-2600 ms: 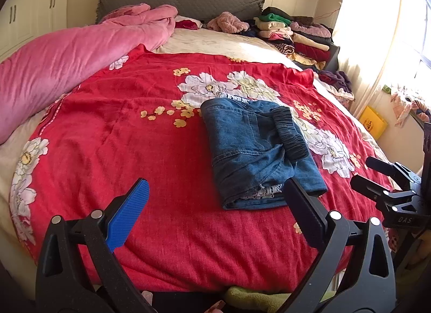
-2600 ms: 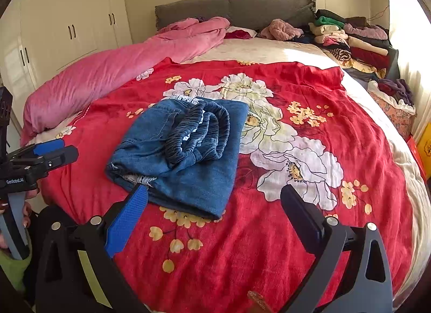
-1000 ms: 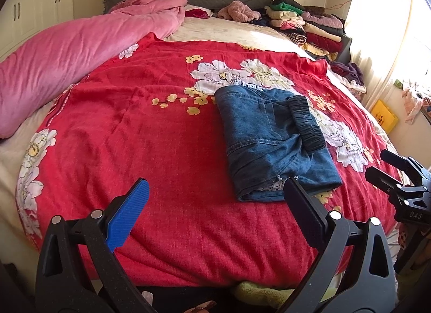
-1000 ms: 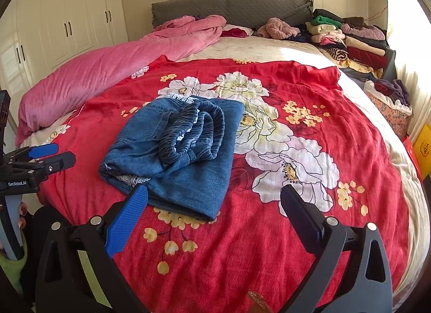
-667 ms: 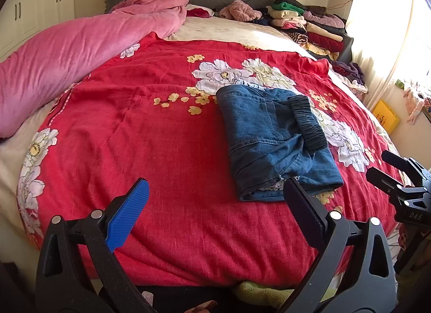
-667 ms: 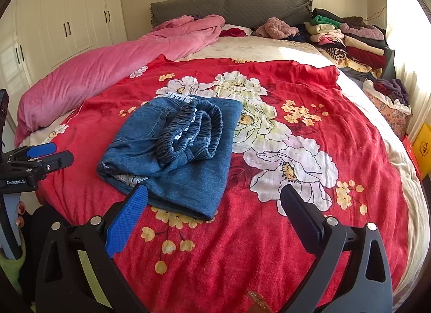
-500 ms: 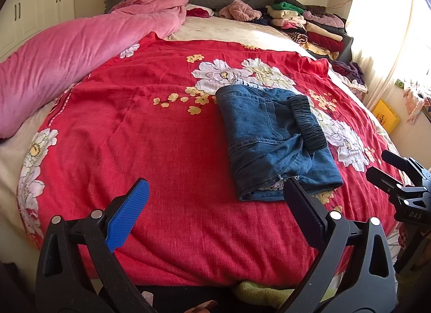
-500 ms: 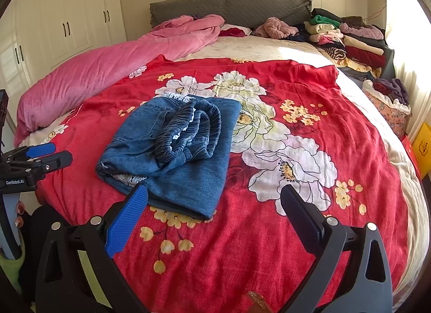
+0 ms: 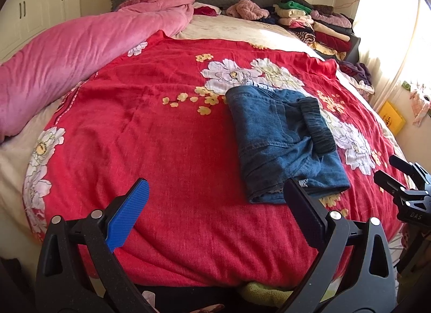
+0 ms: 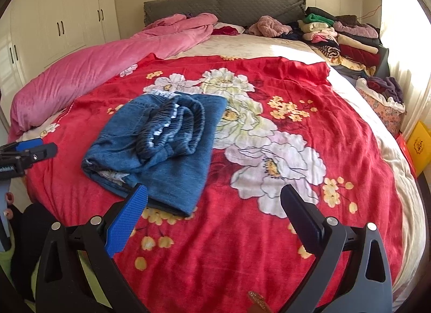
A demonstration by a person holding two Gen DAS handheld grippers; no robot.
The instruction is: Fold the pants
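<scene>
The folded blue denim pants lie flat on the red floral bedspread, in a compact rectangular bundle with the dark gathered elastic waistband turned up on top. A frayed pale hem edge shows at the bundle's near end. The bundle sits near the foot edge of the bed, on the white flower print.

The left claw hovers above the near edge of the bedspread, its blue-padded finger and black finger set wide apart, gripping nothing. The pants lie ahead of it and to its right, apart from both fingers.

The right claw is likewise held over the foot of the bed, its fingers spread wide and empty. The pants lie ahead and to its left; the blue finger overlaps the bundle's near corner in the picture, but contact cannot be confirmed.

A rolled pink plush quilt runs along the left side of the bed. A stack of folded clothes stands by the grey padded headboard at the far right.
</scene>
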